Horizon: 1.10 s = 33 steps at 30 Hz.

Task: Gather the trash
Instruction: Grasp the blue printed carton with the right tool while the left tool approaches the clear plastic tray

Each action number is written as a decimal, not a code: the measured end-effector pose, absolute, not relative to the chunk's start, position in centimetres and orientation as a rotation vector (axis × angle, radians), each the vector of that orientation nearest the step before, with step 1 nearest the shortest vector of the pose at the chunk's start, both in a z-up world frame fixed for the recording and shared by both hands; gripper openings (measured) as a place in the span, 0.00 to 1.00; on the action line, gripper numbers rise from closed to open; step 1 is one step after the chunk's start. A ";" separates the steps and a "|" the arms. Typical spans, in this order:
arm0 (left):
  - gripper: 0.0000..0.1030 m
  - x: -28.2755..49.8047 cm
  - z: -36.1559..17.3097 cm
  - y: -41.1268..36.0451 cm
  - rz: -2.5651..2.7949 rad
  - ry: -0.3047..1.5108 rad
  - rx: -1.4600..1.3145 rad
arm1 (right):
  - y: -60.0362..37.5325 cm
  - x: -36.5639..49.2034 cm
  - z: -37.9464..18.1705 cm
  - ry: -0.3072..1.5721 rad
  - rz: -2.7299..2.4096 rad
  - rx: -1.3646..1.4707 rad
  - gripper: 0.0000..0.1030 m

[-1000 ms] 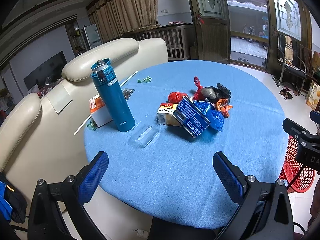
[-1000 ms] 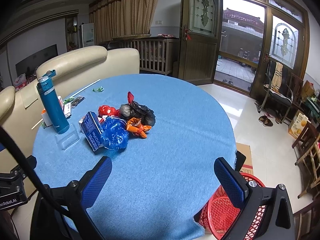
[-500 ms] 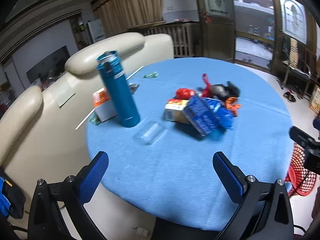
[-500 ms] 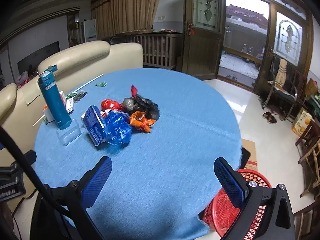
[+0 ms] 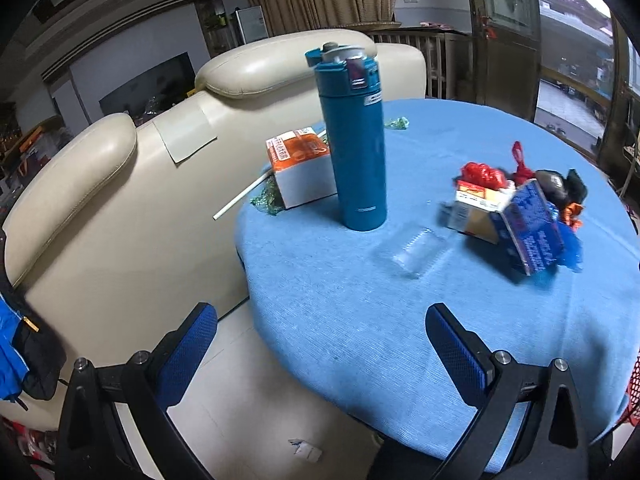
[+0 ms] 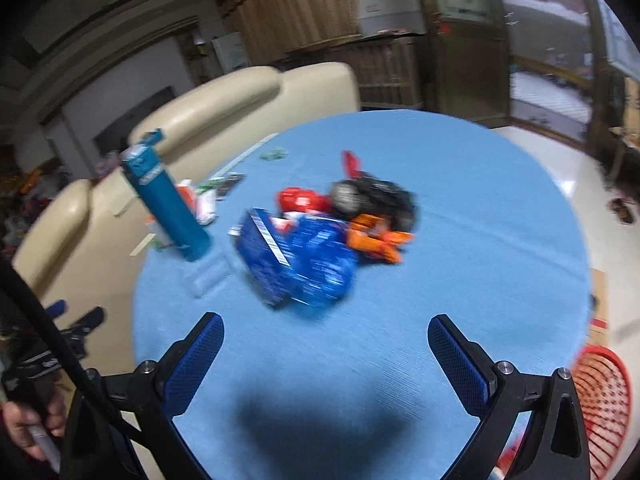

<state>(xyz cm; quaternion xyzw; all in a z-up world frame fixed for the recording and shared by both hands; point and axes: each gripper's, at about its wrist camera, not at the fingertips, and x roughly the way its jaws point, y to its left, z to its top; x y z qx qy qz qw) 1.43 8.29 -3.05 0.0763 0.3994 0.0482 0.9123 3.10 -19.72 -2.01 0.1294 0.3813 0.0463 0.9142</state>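
**Claws poised over a littered worktop**

Both claws hang wide apart and empty above the near edge of a round, blue-clothed worktop (image 6: 460,208). The right claw (image 6: 326,340) faces the main heap of trash (image 6: 336,232) at the middle of the cloth: a blue carton lying against a blue bag, with red, orange and black bags bunched just behind. The right view is blurred, so finer detail in the heap cannot be told. The left claw (image 5: 322,328) looks across the cloth's left side, where a clear plastic tray (image 5: 416,250) lies flat just in front of a tall teal flask (image 5: 354,140). An orange-and-white box (image 5: 302,168) and a white stick (image 5: 248,196) sit behind the flask at the worktop's rim, beside a cream sofa (image 5: 120,184). A red basket (image 6: 604,400) stands on the floor at lower right, the likely place for the litter.

The step in hand looks to be the approach to a first piece. Done well, the right claw would come down over one loose bag at the heap's near side, closing on a bunched fold rather than the whole pile. The left claw should keep clear of the flask, which stands upright and could tip; the thin tray may need a grip on its raised edge.
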 end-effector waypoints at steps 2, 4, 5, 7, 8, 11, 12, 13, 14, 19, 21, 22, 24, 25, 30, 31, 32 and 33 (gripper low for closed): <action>1.00 2.2 -3.5 8.4 0.076 0.823 0.165 | -18.8 4.4 -2.1 0.777 0.130 0.249 1.00; 1.00 3.2 -4.1 8.1 0.039 0.827 0.180 | -17.1 6.1 -1.9 0.764 0.167 0.202 0.99; 1.00 3.7 -4.2 7.9 0.023 0.832 0.186 | -16.5 6.8 -2.1 0.769 0.175 0.169 0.99; 1.00 4.9 -4.7 7.8 -0.015 0.839 0.186 | -14.7 8.6 -2.2 0.762 0.207 0.113 0.97; 1.00 5.4 -4.8 7.8 -0.028 0.843 0.184 | -14.1 9.3 -2.4 0.767 0.220 0.095 0.96; 1.00 6.6 -5.3 8.1 -0.064 0.859 0.175 | -12.2 12.1 -3.8 0.807 0.224 0.024 0.92; 1.00 6.8 -5.4 8.3 -0.076 0.859 0.169 | -11.7 12.8 -4.4 0.820 0.222 0.007 0.90; 1.00 6.9 -5.4 8.4 -0.095 0.862 0.164 | -11.3 13.3 -4.9 0.832 0.219 -0.007 0.89; 1.00 7.0 -5.5 8.5 -0.108 0.864 0.162 | -10.9 13.9 -5.5 0.846 0.212 -0.026 0.88; 1.00 7.6 -6.2 7.8 -0.221 0.877 0.168 | -9.5 15.9 -8.5 0.923 0.183 -0.078 0.72; 1.00 8.4 -6.7 7.1 -0.255 0.883 0.180 | -9.4 16.2 -9.4 0.943 0.168 -0.086 0.59; 1.00 8.8 -7.0 6.6 -0.273 0.889 0.184 | -9.7 16.2 -9.7 0.956 0.178 -0.070 0.57; 1.00 9.8 -7.5 5.8 -0.299 0.899 0.184 | -10.6 16.0 -9.7 0.948 0.171 -0.024 0.56; 1.00 10.3 -7.9 5.3 -0.313 0.900 0.185 | -11.2 15.8 -9.6 0.945 0.170 -0.002 0.56; 0.92 11.9 -8.7 4.2 -0.354 0.902 0.167 | -14.4 13.9 -7.8 0.924 0.217 0.156 0.56; 0.86 12.3 -9.0 4.1 -0.364 0.914 0.155 | -14.8 13.3 -7.3 0.916 0.231 0.183 0.56; 0.82 12.6 -9.3 4.1 -0.370 0.930 0.144 | -15.2 12.8 -6.9 0.908 0.239 0.198 0.56; 0.73 12.9 -9.5 4.0 -0.375 0.941 0.136 | -15.9 11.9 -6.3 0.892 0.246 0.214 0.56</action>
